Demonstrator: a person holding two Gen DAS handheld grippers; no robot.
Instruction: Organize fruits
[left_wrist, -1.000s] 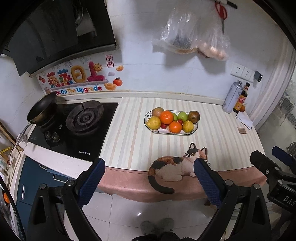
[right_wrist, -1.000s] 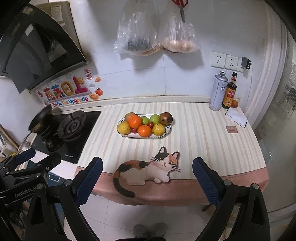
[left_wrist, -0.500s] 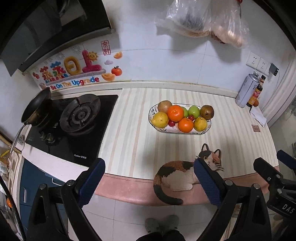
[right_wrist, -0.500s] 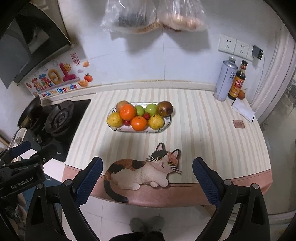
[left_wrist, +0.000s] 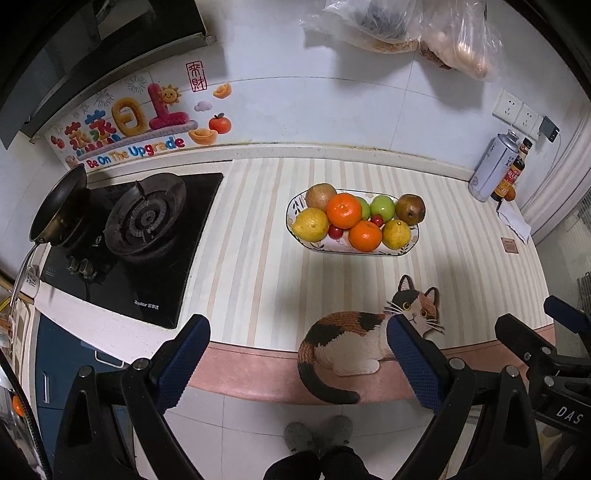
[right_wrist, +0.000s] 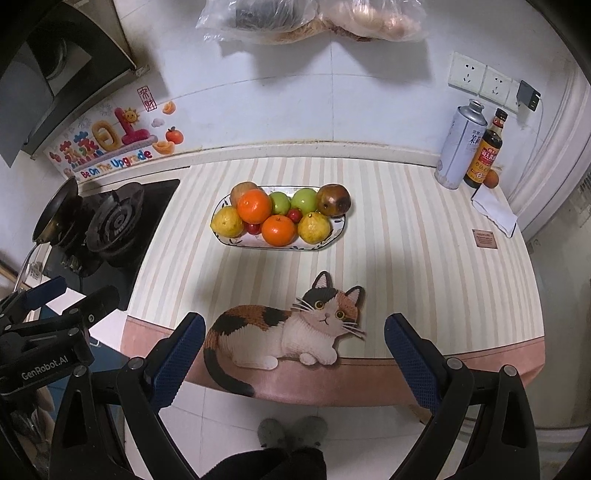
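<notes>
Both claws hang released over the near edge of a striped kitchen surface (right_wrist: 424, 266), the left claw (left_wrist: 297, 360) and right claw (right_wrist: 294, 356) holding nothing. The fruit plate (right_wrist: 334, 230), piled with oranges, lemons, green apples and a brown pear, sits mid-surface, just beyond a cat mat (right_wrist: 284, 332). A stove (left_wrist: 146, 225) lies left; bottles (right_wrist: 484, 147) stand far right.

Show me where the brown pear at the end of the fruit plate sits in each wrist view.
Left wrist: brown pear right of centre, upper middle, at the right end of the fruit plate.
Right wrist: brown pear just right of centre, upper middle, same end of the plate.
Shared landmark: cat mat at the counter's front edge, below the plate.
</notes>
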